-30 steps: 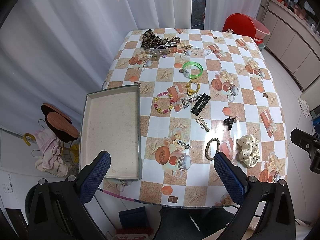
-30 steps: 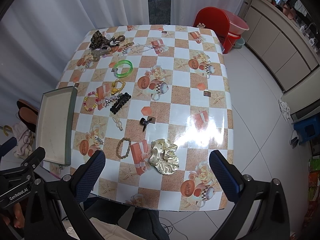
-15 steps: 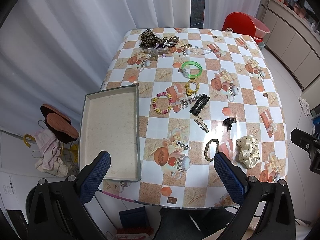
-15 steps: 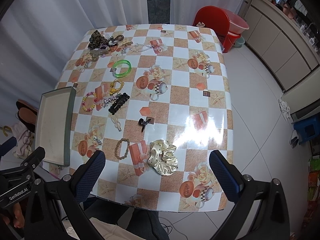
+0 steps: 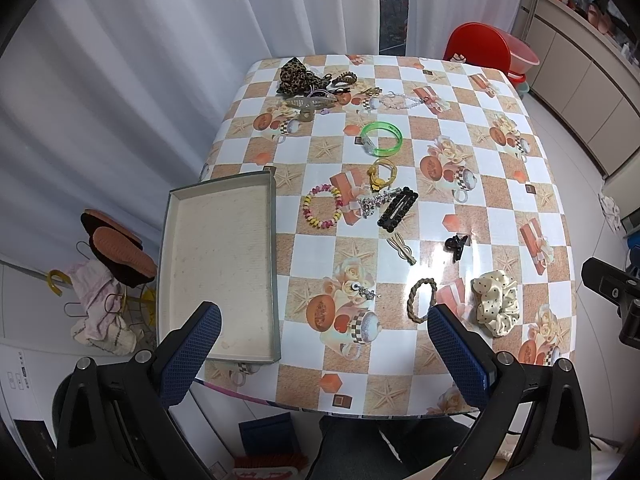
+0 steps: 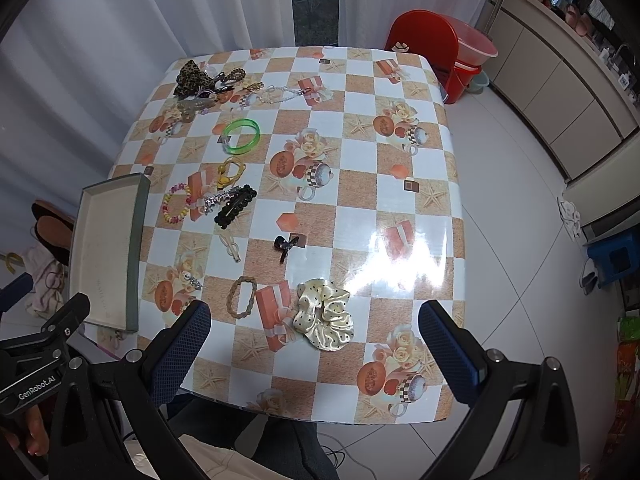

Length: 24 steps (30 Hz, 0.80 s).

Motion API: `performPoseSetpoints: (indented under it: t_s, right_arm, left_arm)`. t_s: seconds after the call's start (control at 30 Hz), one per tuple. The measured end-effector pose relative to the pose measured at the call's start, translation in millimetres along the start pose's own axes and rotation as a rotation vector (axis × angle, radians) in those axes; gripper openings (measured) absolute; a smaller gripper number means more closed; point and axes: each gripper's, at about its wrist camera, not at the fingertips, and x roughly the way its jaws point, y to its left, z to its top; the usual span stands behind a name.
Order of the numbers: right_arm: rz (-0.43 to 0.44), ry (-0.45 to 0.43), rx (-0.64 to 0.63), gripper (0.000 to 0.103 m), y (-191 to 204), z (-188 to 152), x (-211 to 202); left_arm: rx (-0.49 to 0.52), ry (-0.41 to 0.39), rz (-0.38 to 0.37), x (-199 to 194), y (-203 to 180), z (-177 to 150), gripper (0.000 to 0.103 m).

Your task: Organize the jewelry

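Nothing is sorted yet: the tray (image 5: 218,264) at the table's (image 5: 516,184) left edge holds nothing, the scrunchie (image 6: 325,314), braided band (image 6: 241,297), clips and bangles lie scattered, and both the left gripper (image 5: 324,350) and right gripper (image 6: 314,346) hover spread wide, grasping nothing.

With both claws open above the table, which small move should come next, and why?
Probably lower the right claw toward the cream polka-dot satin scrunchie. It lies between the open fingers, nearest the table's front edge, and the grey rectangular tray holds nothing yet. The left claw is also open, with the braided brown hair tie near its right finger.
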Motion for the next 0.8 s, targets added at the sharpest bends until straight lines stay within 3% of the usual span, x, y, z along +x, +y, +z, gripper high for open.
performPoseSetpoints:
  t_s: [0.8]
  right_arm:
    - [0.001, 0.003, -0.003, 0.103, -0.4, 2.6, -0.1]
  left_arm:
    - [0.004, 0.004, 0.003, 0.5, -2.2, 1.6, 0.103]
